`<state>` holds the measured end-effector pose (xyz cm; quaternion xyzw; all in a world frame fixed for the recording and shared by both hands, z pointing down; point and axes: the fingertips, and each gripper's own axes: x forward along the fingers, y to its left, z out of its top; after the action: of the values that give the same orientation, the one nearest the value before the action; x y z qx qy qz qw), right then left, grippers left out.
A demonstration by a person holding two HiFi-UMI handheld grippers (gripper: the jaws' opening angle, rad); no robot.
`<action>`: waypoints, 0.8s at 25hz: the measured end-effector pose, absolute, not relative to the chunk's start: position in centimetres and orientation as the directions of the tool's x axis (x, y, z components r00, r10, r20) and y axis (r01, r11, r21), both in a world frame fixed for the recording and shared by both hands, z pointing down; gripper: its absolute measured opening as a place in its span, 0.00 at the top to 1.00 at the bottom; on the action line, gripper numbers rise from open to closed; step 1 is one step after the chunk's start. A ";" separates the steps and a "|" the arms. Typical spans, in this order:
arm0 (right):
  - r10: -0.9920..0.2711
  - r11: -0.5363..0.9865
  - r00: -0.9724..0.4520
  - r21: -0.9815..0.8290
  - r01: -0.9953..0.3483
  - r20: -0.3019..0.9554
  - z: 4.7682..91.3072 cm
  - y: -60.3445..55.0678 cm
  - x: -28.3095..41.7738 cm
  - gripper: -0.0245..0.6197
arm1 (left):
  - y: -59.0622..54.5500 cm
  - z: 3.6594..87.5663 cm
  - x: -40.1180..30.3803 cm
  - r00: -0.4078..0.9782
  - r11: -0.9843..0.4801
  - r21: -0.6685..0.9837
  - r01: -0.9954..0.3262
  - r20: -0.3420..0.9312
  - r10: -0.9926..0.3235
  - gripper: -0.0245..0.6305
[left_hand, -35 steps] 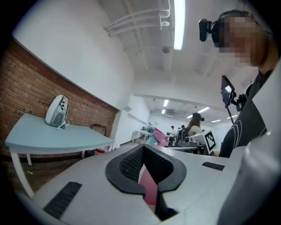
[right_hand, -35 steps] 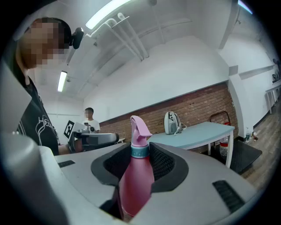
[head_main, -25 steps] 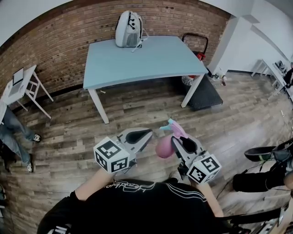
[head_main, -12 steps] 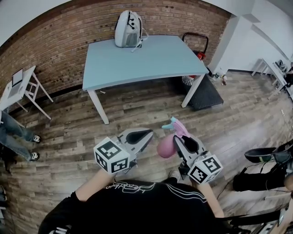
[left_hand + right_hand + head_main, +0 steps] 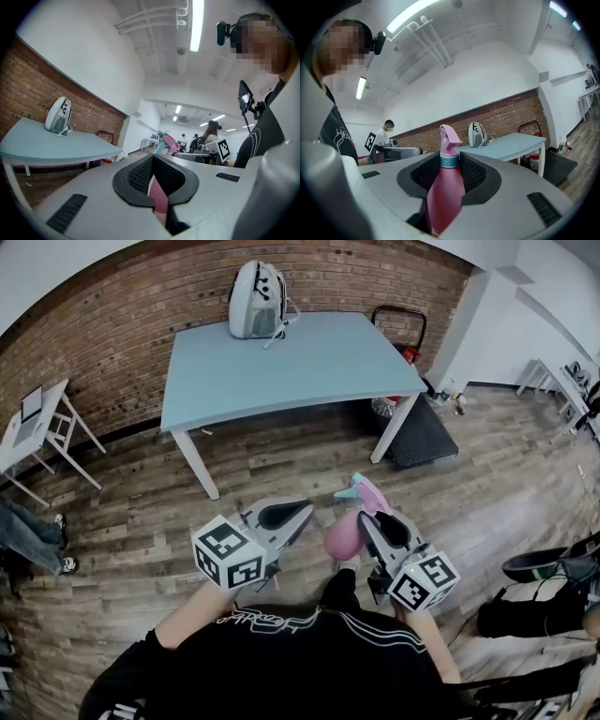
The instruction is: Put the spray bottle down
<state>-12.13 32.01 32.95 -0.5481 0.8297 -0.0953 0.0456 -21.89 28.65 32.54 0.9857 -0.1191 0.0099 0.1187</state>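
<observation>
My right gripper (image 5: 367, 521) is shut on a pink spray bottle (image 5: 341, 532) with a teal collar and pink trigger head, held upright above the wooden floor. In the right gripper view the spray bottle (image 5: 445, 197) stands between the pads of the right gripper (image 5: 449, 164). My left gripper (image 5: 298, 514) hovers just left of the bottle, apart from it, jaws together and holding nothing. In the left gripper view the left gripper (image 5: 154, 164) shows only a thin slit, and the spray bottle's head (image 5: 165, 140) appears beyond it. The light blue table (image 5: 281, 362) stands ahead.
A grey backpack (image 5: 255, 301) stands upright at the table's far edge by the brick wall. A black cart (image 5: 417, 432) sits right of the table. A small white side table (image 5: 37, 423) is at the left. A person's legs (image 5: 28, 535) are at the left edge, and another person (image 5: 525, 610) is at the right.
Both grippers and the bottle have drifted slightly right and down in the head view. The person's legs at the left have moved toward the picture's edge.
</observation>
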 end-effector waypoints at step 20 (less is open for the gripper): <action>-0.882 0.451 -0.472 -0.260 -0.854 0.021 36.2 4.0 13.4 0.76 | 1.6 37.8 3.1 0.948 -0.904 0.295 -0.310 0.169 -0.270 0.95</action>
<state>13.36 3.96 36.21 -0.5107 0.8496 -0.1180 0.0584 3.13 1.65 37.76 0.9736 -0.1492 0.0623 0.1609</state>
